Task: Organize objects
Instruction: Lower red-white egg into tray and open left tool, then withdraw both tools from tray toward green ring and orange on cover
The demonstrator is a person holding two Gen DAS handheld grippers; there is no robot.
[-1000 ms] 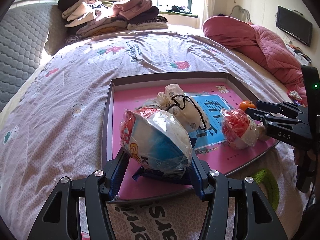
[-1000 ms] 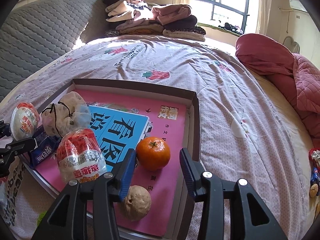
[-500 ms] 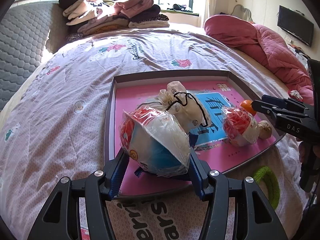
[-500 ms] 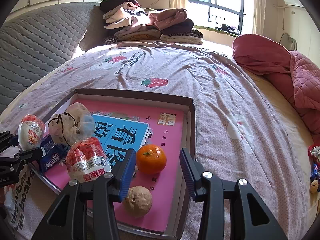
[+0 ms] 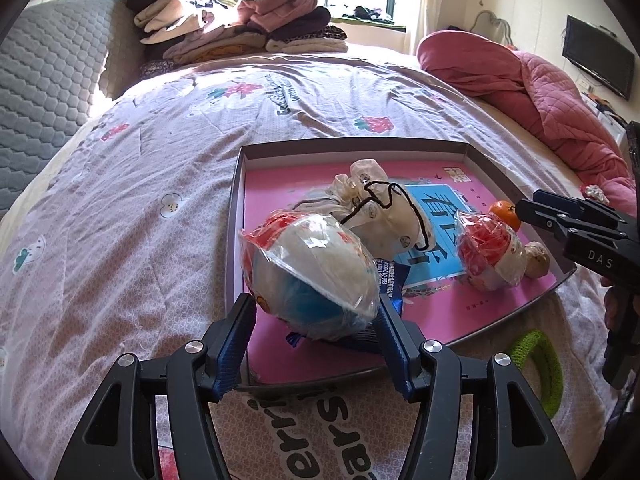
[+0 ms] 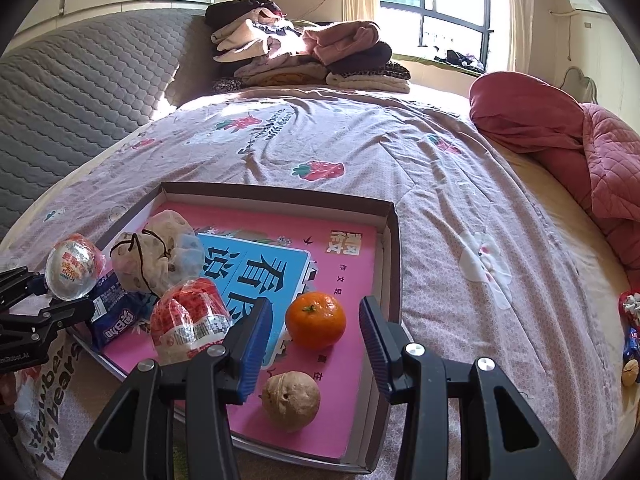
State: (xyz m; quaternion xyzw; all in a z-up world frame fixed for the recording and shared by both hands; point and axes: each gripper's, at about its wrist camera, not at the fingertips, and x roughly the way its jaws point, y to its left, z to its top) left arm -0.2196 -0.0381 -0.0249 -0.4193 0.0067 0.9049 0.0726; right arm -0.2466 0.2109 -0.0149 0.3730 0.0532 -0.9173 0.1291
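Note:
A shallow pink-lined box (image 5: pixel 476 151) (image 6: pixel 394 236) lies on the bed. My left gripper (image 5: pixel 314 322) is shut on an egg-shaped toy in clear wrap (image 5: pixel 310 276) (image 6: pixel 72 266), held above the box's near left corner and a blue snack packet (image 6: pixel 110 312). In the box lie a cloth drawstring pouch (image 5: pixel 380 210) (image 6: pixel 154 258), a second wrapped egg toy (image 5: pixel 490 254) (image 6: pixel 190 326), an orange (image 6: pixel 316 320) and a walnut (image 6: pixel 290 398). My right gripper (image 6: pixel 316 334) is open and empty, above the box's near edge, with the orange between its fingers' lines.
A green knitted ring (image 5: pixel 542 364) lies on the bedspread by the box. Folded clothes (image 6: pixel 304 56) are stacked at the head of the bed. A pink quilt (image 6: pixel 560 136) lies on the right. Small wrapped items (image 6: pixel 632 332) lie at the bed's right edge.
Both grippers have drawn back and risen a little. The left one still holds the wrapped egg toy. The right one stays open; the orange and walnut now sit farther forward in its view.

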